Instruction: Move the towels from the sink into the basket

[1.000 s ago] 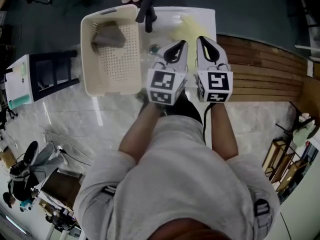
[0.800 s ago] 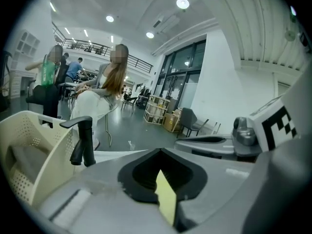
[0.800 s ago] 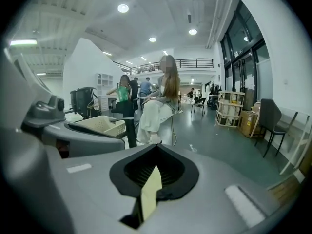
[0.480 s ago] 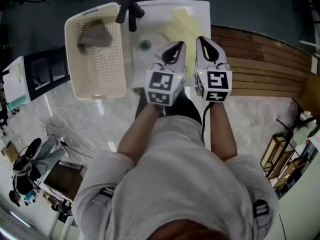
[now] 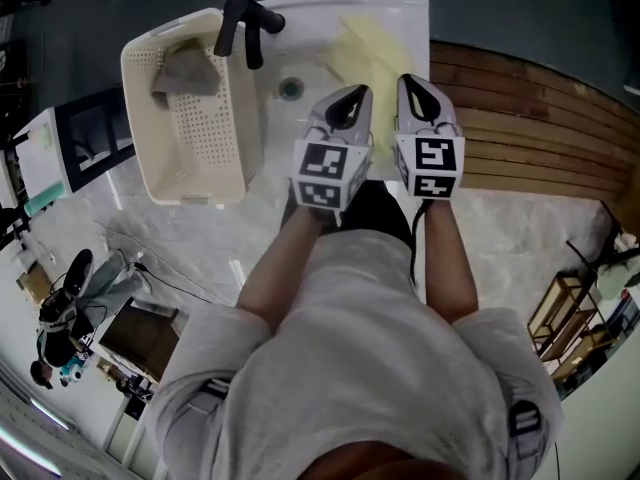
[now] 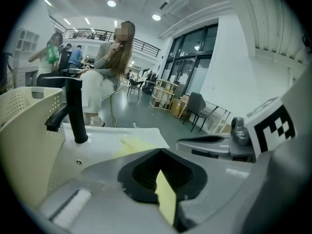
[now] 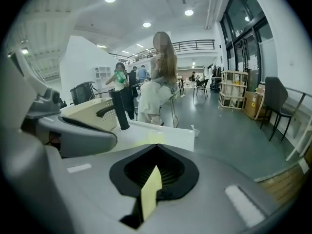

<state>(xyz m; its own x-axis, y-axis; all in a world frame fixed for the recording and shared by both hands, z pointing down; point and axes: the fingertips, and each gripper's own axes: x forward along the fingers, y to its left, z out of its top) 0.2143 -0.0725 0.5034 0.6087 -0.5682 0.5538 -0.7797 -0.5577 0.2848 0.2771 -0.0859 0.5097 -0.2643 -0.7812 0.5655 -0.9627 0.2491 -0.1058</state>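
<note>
In the sink [image 5: 300,38], a yellow towel [image 5: 368,50] lies beyond both grippers' [image 5: 351,92] [image 5: 414,82] fingers [image 5: 340,110].

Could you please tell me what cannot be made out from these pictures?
- Head view: the sink's near end and part of the yellow towel are covered by the left gripper and right gripper.
- Head view: the gray towel in the basket is too small to read its folds.
- Gripper views: each gripper's own body hides the basin.

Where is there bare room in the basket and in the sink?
The basket is bare nearer than the grey towel at its far end. In the sink, the bowl around the drain is free, between black faucet and yellow towel. The near rim is crowded by the left gripper and right gripper.
</note>
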